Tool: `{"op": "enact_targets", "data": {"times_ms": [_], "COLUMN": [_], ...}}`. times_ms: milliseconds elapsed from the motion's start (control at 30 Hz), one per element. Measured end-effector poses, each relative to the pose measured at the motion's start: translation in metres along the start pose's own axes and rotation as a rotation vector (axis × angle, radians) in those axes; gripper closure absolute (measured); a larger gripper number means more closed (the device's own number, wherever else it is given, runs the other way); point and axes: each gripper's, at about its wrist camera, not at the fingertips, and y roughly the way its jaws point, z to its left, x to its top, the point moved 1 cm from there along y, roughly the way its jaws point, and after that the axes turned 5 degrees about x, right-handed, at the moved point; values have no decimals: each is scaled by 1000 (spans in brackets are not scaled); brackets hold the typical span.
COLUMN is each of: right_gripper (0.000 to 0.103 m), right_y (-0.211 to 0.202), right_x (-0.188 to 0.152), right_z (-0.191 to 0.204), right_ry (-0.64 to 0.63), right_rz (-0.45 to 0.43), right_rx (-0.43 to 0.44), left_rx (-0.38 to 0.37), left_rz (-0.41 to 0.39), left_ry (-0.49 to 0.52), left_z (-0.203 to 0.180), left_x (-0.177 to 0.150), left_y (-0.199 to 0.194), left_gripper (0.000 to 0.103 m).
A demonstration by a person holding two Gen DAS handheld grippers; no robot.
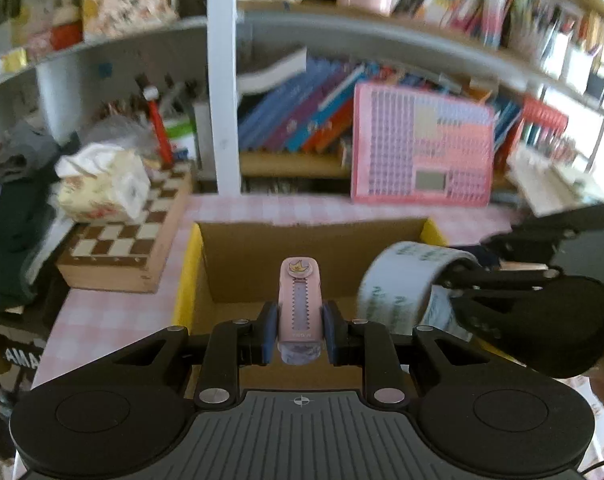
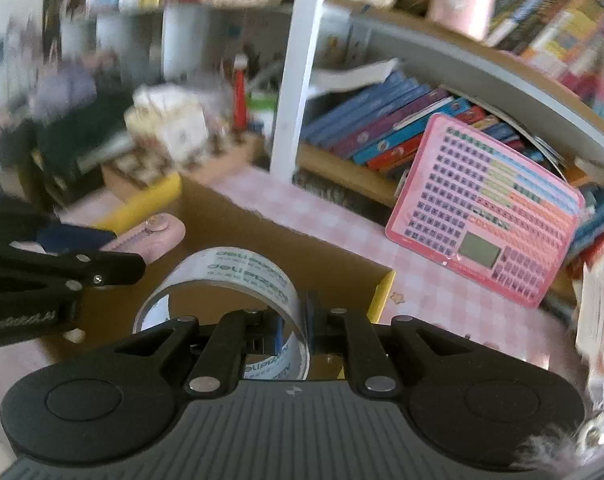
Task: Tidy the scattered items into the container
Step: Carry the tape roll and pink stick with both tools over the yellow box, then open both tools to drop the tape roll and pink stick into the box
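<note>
My left gripper is shut on a pink utility knife and holds it over the open cardboard box with yellow flaps. My right gripper is shut on the wall of a clear tape roll with green print, one finger inside the ring, above the same box. In the left wrist view the right gripper and the tape roll come in from the right. In the right wrist view the left gripper and the knife show at the left.
The box stands on a pink checked tablecloth. A chessboard box with a tissue pack sits at the left. A pink toy keyboard leans against a bookshelf behind. Clothes pile at the far left.
</note>
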Motion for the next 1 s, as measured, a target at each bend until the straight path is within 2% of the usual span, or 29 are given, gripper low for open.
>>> {"op": "enact_targets", "data": {"times_ms": [233, 367, 500, 733, 833, 900, 1000], "right_gripper": [93, 93, 93, 93, 90, 77, 72], "right_y": [75, 106, 117, 126, 127, 125, 118], "right_x": [8, 7, 7, 13, 13, 15, 17], "right_z": [0, 0, -7, -13, -13, -14, -15], "right_ry": [-221, -324, -330, -309, -306, -290, -261], "right_rz": [146, 252, 289, 313, 307, 294, 276], "right_rx": [44, 73, 97, 114, 119, 119, 120], "left_rx": [31, 66, 57, 38, 27, 11, 25], "left_rz": [151, 195, 228, 285, 286, 271, 219], "left_ry": [87, 128, 179, 187, 188, 184, 193], "left_z": [-10, -9, -11, -12, -13, -13, -15], "left_x": [5, 9, 10, 13, 12, 12, 13], "left_y": [59, 78, 88, 100, 99, 97, 89], "left_gripper": [80, 80, 80, 79, 75, 51, 46]}}
